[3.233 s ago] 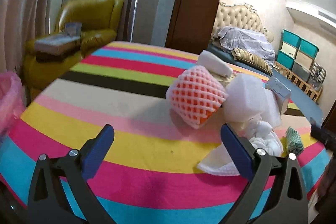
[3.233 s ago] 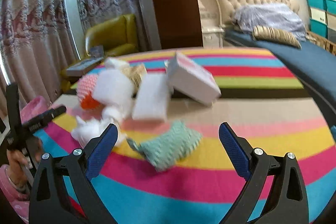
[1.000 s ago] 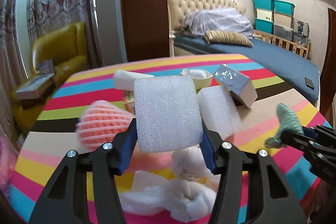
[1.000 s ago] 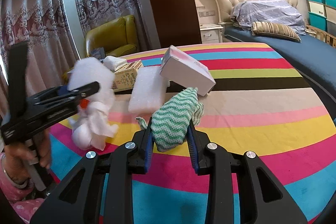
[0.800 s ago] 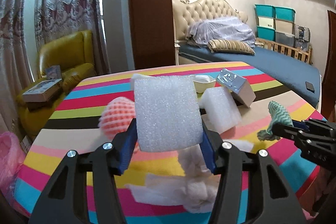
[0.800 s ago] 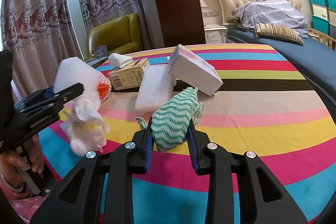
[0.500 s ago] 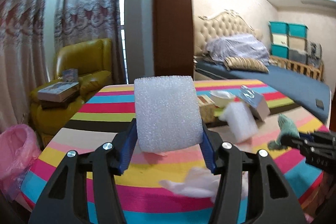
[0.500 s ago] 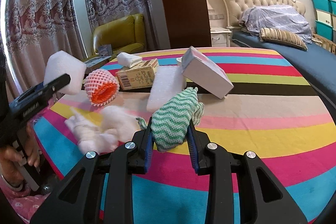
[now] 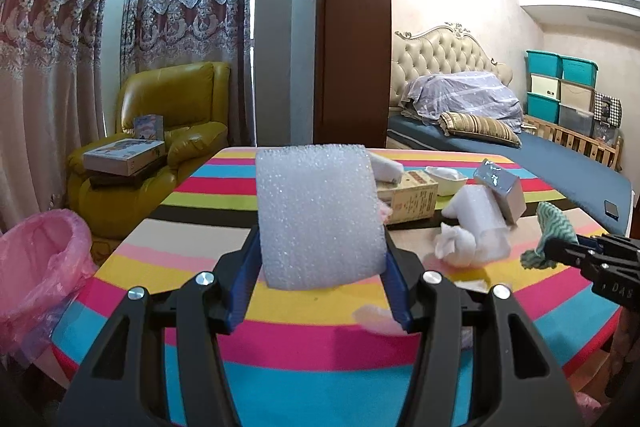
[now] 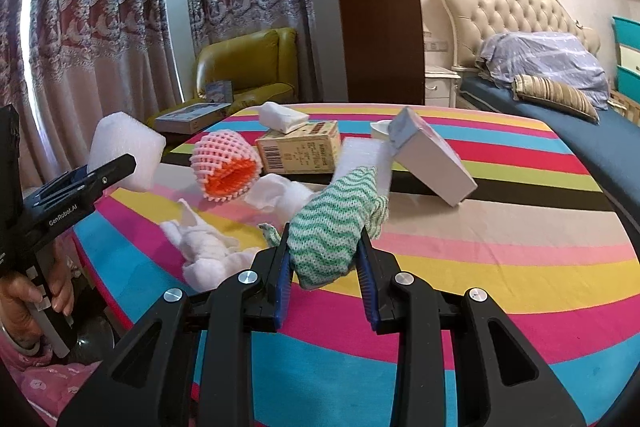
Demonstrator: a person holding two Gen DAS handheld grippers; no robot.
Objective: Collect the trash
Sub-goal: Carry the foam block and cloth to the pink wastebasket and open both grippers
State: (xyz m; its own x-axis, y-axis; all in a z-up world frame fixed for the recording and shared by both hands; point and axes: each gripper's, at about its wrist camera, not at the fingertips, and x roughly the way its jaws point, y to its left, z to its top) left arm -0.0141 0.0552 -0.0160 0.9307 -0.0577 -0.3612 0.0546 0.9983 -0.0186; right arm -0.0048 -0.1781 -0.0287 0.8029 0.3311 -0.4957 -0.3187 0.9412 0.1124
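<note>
The left gripper (image 9: pixel 320 255) is clamped on a white foam block (image 9: pixel 318 215), the right gripper (image 10: pixel 324 259) on a green-and-white knitted cloth (image 10: pixel 332 223), both above the round rainbow-striped table (image 10: pixel 500 267). Boxes, foam and an orange-pink fruit net (image 10: pixel 226 167) crowd its middle. A pink-lined bin (image 9: pixel 36 267) stands off the table's left edge.

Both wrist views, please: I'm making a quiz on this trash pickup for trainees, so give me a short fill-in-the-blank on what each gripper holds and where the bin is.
1. The left gripper is shut on a white ____ block.
2. The right gripper is shut on a green-and-white ____ cloth.
3. The bin bag beside the striped table is ____ in colour.

Missing words: foam; wavy-patterned; pink
</note>
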